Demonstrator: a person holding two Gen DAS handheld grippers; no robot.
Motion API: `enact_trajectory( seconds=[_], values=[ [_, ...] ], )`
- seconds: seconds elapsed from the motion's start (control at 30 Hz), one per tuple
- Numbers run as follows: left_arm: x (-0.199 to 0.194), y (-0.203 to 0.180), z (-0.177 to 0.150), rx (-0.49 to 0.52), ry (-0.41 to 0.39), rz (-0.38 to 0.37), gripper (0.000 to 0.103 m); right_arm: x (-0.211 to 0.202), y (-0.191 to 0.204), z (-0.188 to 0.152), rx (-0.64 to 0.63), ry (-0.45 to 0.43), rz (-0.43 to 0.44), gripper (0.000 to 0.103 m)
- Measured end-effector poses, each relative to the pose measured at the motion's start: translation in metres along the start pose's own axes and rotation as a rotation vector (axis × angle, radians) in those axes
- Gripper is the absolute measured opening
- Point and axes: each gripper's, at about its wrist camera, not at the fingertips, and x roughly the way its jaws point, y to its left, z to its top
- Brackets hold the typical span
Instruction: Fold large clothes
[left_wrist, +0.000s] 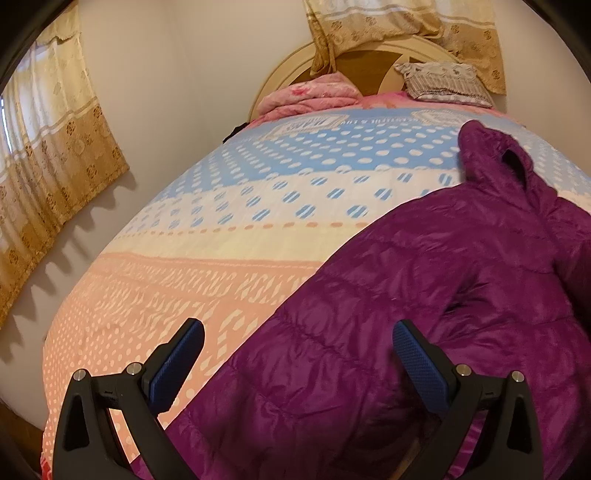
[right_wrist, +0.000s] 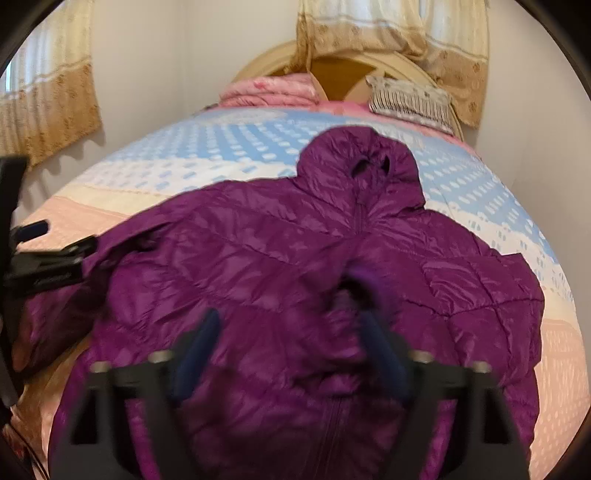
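The purple hooded puffer jacket (right_wrist: 295, 251) lies front-up and zipped on the bed (left_wrist: 184, 258), hood away from the fingers. Its body is still spread wide, so by my reading most of the folding remains. The right gripper (right_wrist: 291, 365) hovers over the jacket's middle, fingers spread and holding nothing. The left gripper (left_wrist: 295, 365) stands open above the jacket's left edge, also empty. No container shows; only a folded pink blanket (left_wrist: 306, 92) and a pillow (left_wrist: 443, 85) beyond the hood.

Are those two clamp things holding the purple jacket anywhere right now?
No. Both the left gripper and the right gripper stand open above the purple jacket; neither pinches any part of it.
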Motion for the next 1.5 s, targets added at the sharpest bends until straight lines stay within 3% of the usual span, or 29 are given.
enact_trajectory(
  seconds=[0.13,0.3,0.4,0.6,0.77,0.8,0.83,0.87,0.9,0.97,1.13,1.27,1.37,1.43,1.5],
  values=[
    [-0.019,-0.019,0.009,0.018,-0.029,-0.028,0.102,-0.026,-0.019,-0.010,0.014,-0.012,-0.028,0.084],
    [-0.046,-0.066,0.017,0.063,-0.060,-0.102,0.102,-0.053,-0.083,-0.036,0.118,-0.002,-0.205,0.084],
    [-0.059,-0.103,0.021,0.089,-0.054,-0.173,0.102,-0.060,-0.112,-0.059,0.183,0.016,-0.257,0.084],
    [-0.076,-0.168,0.026,0.143,-0.064,-0.242,0.102,-0.058,-0.124,-0.103,0.191,0.048,-0.288,0.085],
    [-0.064,-0.193,0.021,0.203,-0.044,-0.232,0.101,-0.049,-0.124,-0.118,0.191,0.054,-0.277,0.086],
    [-0.060,-0.192,0.019,0.200,-0.034,-0.246,0.091,-0.048,-0.123,-0.117,0.189,0.053,-0.285,0.089],
    [-0.055,-0.192,0.017,0.205,-0.017,-0.259,0.062,-0.047,-0.122,-0.118,0.184,0.057,-0.291,0.091],
    [-0.050,-0.192,0.016,0.209,0.006,-0.272,0.043,-0.046,-0.121,-0.118,0.179,0.063,-0.292,0.091],
    [-0.041,-0.190,0.015,0.203,0.055,-0.307,0.015,-0.044,-0.120,-0.117,0.176,0.068,-0.295,0.091],
    [-0.035,-0.184,0.015,0.181,0.072,-0.322,0.013,-0.043,-0.121,-0.119,0.171,0.075,-0.303,0.092],
    [-0.040,-0.159,0.016,0.155,0.017,-0.269,0.010,-0.044,-0.120,-0.122,0.165,0.069,-0.324,0.095],
    [-0.045,-0.152,0.013,0.197,-0.023,-0.229,0.013,-0.043,-0.119,-0.123,0.158,0.080,-0.330,0.096],
    [-0.040,-0.143,0.012,0.177,-0.012,-0.209,0.015,-0.041,-0.126,-0.122,0.189,0.108,-0.263,0.096],
    [-0.035,-0.144,0.010,0.188,-0.001,-0.189,0.026,-0.045,-0.133,-0.121,0.223,0.131,-0.187,0.096],
    [-0.039,-0.143,0.008,0.194,-0.029,-0.180,0.028,-0.058,-0.142,-0.114,0.247,0.147,-0.138,0.094]
  ],
)
